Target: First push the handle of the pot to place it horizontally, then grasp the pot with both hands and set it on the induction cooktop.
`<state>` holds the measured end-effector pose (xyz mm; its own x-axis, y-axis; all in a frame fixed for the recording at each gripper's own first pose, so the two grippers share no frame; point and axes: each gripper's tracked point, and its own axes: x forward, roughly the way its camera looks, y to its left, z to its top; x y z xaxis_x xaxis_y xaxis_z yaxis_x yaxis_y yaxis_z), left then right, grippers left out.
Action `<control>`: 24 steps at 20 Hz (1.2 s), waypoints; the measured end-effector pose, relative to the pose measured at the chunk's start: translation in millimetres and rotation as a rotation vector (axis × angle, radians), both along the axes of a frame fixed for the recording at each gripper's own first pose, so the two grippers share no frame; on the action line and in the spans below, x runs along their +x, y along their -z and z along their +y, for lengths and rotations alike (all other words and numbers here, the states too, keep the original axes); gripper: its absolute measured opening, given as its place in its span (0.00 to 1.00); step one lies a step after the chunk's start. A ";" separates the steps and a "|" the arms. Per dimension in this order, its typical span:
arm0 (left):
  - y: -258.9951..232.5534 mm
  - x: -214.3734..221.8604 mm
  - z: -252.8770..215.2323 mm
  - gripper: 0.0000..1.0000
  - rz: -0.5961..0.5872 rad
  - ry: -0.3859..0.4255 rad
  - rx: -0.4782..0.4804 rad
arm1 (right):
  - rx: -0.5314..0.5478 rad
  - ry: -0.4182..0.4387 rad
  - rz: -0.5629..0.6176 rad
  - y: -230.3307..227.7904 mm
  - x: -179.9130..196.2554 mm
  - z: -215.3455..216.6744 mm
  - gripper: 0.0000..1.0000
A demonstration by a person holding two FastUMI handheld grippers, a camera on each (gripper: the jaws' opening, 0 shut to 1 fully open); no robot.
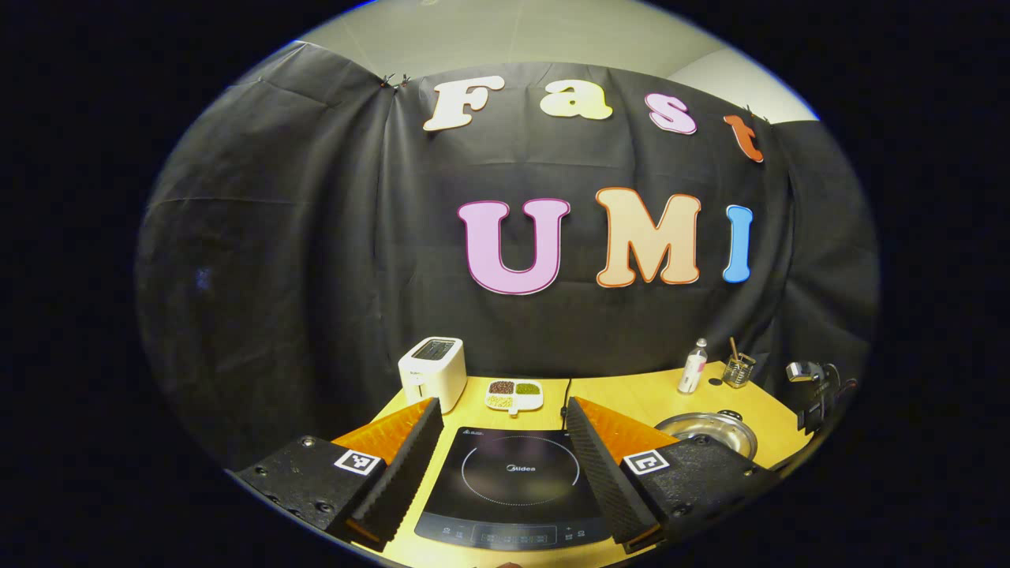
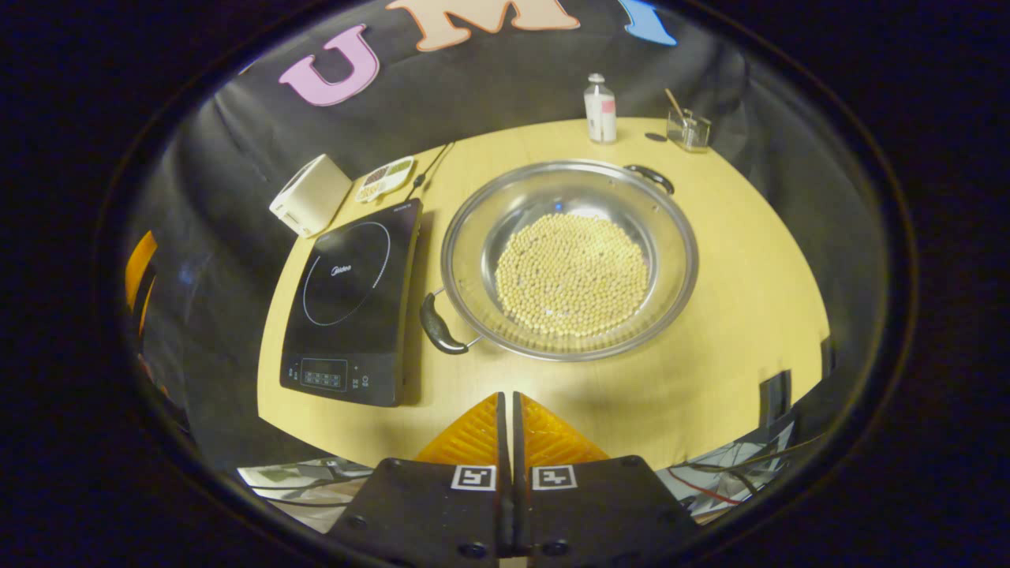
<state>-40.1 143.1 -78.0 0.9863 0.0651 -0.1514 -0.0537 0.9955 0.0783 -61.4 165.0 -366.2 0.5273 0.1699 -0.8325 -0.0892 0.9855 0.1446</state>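
A wide steel pot [image 2: 570, 259] holding pale beans stands on the wooden table, its two dark handles [image 2: 440, 325] set on a slant, one near left, one far right. To its left lies the black induction cooktop [image 2: 351, 304]. My right gripper [image 2: 506, 398] hovers above the table's near edge, shut and empty, pointing at the pot. In the left gripper view, my left gripper [image 1: 503, 414] is open and empty over the cooktop [image 1: 513, 485], with the pot [image 1: 708, 430] to the right behind one finger.
A white toaster [image 2: 310, 193] and a divided dish of beans [image 2: 385, 178] stand behind the cooktop. A small bottle [image 2: 600, 109] and a glass jar with a stick [image 2: 688, 128] stand at the far edge. Cables hang below the table's near right side.
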 end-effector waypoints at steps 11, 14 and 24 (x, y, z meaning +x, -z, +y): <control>20.2 -4.3 28.9 0.93 0.043 -0.032 -0.023 | -0.034 0.101 0.103 49.5 31.6 22.4 0.02; 22.7 -6.3 39.1 0.93 0.048 -0.048 -0.009 | -0.022 0.132 0.094 50.2 43.1 31.8 0.03; 31.7 -16.0 54.7 0.96 0.060 -0.085 -0.024 | -0.040 0.205 0.033 45.2 71.3 61.7 0.02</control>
